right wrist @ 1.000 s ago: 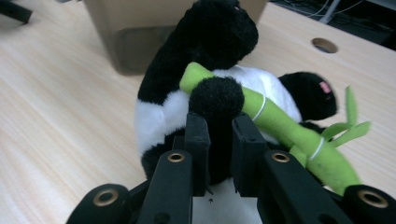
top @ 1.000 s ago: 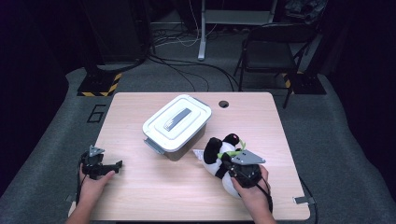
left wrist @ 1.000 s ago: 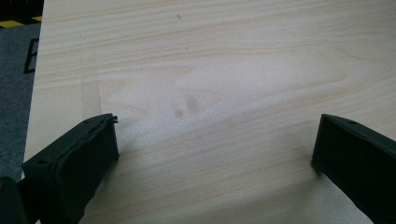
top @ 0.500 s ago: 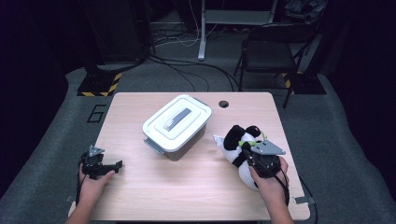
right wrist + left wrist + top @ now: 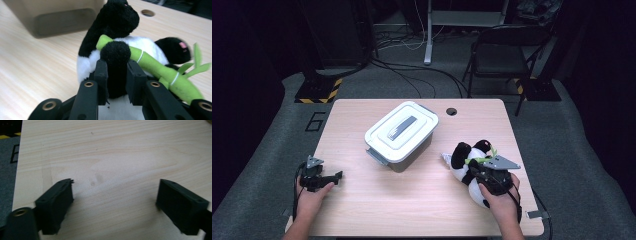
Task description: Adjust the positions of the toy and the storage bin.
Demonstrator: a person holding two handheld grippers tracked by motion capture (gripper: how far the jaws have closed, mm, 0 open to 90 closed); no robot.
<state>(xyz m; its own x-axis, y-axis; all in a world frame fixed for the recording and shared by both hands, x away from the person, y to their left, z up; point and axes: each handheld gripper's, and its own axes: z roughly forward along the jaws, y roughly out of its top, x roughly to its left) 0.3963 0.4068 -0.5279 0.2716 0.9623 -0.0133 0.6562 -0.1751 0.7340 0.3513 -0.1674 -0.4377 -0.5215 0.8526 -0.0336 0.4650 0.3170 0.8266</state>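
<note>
- Now, your right gripper (image 5: 116,72) has its two black jaws pinched on a black limb of the soft black-and-white plush panda (image 5: 469,165), and they have just been easing apart a little with that limb between the pads
- The panda lies on the light wooden table (image 5: 412,210) at its right side, near your edge, with a green felt bamboo stalk (image 5: 155,67) across its chest
- If you mean to set it down here, I judge you should let the body settle fully on the wood before you widen the jaws further, so the limb slips out without dragging the toy
- Keep the pads off the bamboo stalk; it sits just beside the held limb and could snag
- Your left gripper (image 5: 115,202) rests near the table's left near corner with its jaws wide and only bare wood between them; they have just been narrowing a little
- The white lidded plastic box with grey handles (image 5: 401,134) stands mid-table, apart from the panda, so there is open wood between them and in front of you
- The table's right edge and near edge are close to your right hand (image 5: 502,200), so draw back gently
- The round cable hole (image 5: 451,111) lies well beyond, out of the way
</note>
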